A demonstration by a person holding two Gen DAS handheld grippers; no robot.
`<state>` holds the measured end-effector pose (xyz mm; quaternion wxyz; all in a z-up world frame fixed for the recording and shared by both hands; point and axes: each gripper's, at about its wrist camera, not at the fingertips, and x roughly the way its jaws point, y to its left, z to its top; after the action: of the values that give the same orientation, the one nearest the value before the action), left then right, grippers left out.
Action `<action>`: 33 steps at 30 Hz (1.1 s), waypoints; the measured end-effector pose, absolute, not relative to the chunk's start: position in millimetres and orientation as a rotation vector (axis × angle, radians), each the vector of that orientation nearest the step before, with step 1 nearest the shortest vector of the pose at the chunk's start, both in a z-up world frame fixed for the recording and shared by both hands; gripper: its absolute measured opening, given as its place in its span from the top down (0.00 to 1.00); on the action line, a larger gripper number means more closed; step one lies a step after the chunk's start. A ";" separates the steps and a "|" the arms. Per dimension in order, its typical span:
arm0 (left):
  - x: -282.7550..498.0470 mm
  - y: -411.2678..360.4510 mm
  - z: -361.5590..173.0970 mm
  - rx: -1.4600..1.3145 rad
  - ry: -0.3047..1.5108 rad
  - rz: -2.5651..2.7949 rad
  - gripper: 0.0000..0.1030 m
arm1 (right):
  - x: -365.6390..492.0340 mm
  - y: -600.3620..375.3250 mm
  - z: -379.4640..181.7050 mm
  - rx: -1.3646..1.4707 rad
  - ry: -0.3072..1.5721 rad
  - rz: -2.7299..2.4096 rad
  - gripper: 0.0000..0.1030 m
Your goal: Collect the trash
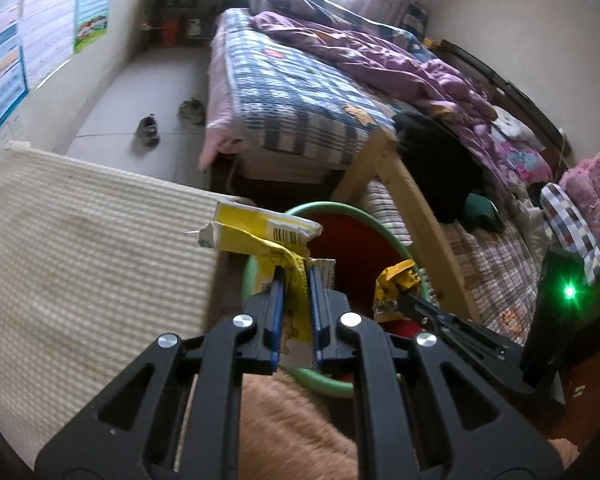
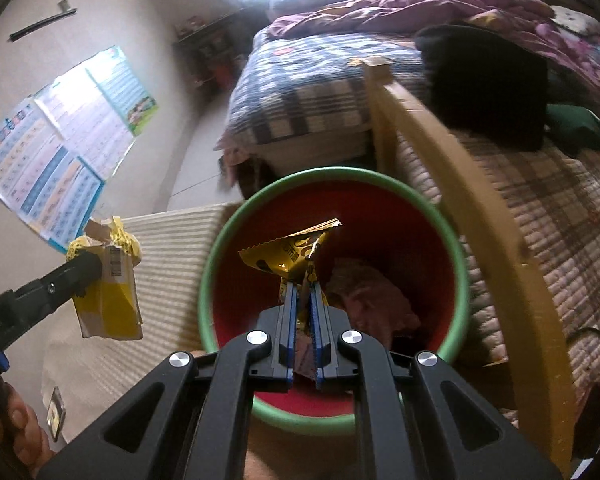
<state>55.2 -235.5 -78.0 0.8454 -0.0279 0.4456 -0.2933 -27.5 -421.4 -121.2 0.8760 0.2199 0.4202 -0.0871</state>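
Right wrist view, centre frame: right hand-held gripper (image 2: 303,288) clamped on a yellow snack wrapper (image 2: 295,250), held over the green-rimmed red bin (image 2: 209,264). Light, crinkly, slippery; best pinched at a folded edge. Left of frame: left hand-held gripper (image 1: 295,272) closed on a crushed yellow carton (image 2: 107,300), light, semi-stiff, beside the bin's rim.
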 end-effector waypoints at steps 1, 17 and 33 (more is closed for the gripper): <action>56.2 -241.9 -78.4 -0.055 0.940 -0.627 0.89 | -28.9 -424.1 -122.1 0.462 0.876 -0.192 0.91; 41.0 -156.8 -51.5 -0.089 0.763 -0.417 0.08 | -22.9 -396.2 -111.3 0.413 0.817 -0.190 0.32; 7.9 -62.1 -10.7 0.015 0.500 -0.053 0.05 | -11.9 -272.3 -18.5 0.181 0.366 -0.067 0.06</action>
<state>7.9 -62.1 -10.7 0.9685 0.0072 0.2475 -0.0262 -11.9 -272.3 -18.5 0.9787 0.0897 0.1817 -0.0332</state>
